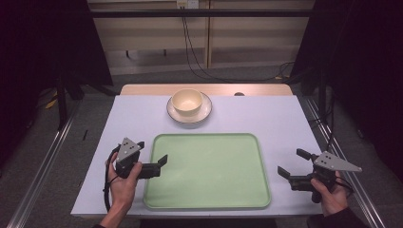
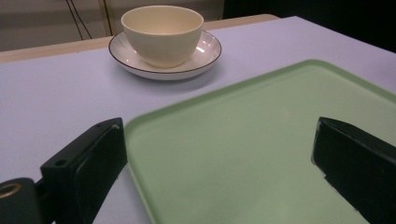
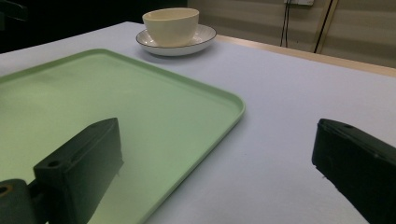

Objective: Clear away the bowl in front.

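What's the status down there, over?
Left gripper open at tray edge. Right gripper open, beside tray. Bowl on saucer, untouched. Path clear.

Both grippers are black with two blocky jaws. The left gripper (image 1: 152, 159) and the right gripper (image 1: 291, 164) each carry a grey three-cornered plate dotted with holes. A black cable (image 1: 107, 190) loops from the left one.

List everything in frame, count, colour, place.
tray: 1, pale green, near middle of the table, nothing on it
bowl: 1, cream, on the saucer at the far middle
saucer: 1, white with dark rim, under the bowl
table: 1, pale lilac top with a wood strip at the far edge
left gripper: 1, black, jaws open at the tray's left rim
right gripper: 1, black, jaws open, right of the tray
hands: 2, one holding each gripper
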`<state>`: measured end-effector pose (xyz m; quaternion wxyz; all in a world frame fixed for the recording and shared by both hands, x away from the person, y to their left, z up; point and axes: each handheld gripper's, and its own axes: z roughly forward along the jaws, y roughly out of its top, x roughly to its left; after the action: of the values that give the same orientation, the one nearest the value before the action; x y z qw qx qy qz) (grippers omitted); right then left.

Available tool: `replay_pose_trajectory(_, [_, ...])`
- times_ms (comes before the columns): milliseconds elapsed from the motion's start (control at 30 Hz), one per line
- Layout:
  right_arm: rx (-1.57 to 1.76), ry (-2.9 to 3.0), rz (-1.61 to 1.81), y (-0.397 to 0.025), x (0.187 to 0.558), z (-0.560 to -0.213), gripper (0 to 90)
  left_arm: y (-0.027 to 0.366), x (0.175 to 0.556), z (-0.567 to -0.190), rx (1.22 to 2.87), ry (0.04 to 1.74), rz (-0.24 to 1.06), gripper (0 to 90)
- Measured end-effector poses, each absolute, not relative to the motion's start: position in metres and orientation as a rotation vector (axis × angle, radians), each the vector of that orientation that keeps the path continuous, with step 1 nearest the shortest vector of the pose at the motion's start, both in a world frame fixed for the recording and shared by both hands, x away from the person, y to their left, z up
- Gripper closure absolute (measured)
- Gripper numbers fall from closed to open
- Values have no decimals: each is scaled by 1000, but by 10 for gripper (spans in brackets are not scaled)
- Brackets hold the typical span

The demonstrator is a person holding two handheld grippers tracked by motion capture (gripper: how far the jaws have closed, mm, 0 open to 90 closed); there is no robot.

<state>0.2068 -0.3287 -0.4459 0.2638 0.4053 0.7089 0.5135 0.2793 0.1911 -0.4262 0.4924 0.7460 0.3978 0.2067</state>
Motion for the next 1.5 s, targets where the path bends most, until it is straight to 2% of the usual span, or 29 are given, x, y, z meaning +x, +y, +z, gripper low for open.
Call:
replay_pose_trajectory(300, [1095,1920,1397,-329,207,-446,14,185,297,-426,1805,959,461,46])
replay_pose_trajectory(467, [1094,1920,1396,-329,207,-445,15,180,311,-426,1835,932,522,47])
replay_pose_trajectory(900, [1095,1919,1397,-330,207,-446,15,174,337,-422,1814,940,492,41])
replay_pose_trajectory(1500, [1098,1912,1403,-331,207,-445,15,166,389,-422,1855,963,548,74])
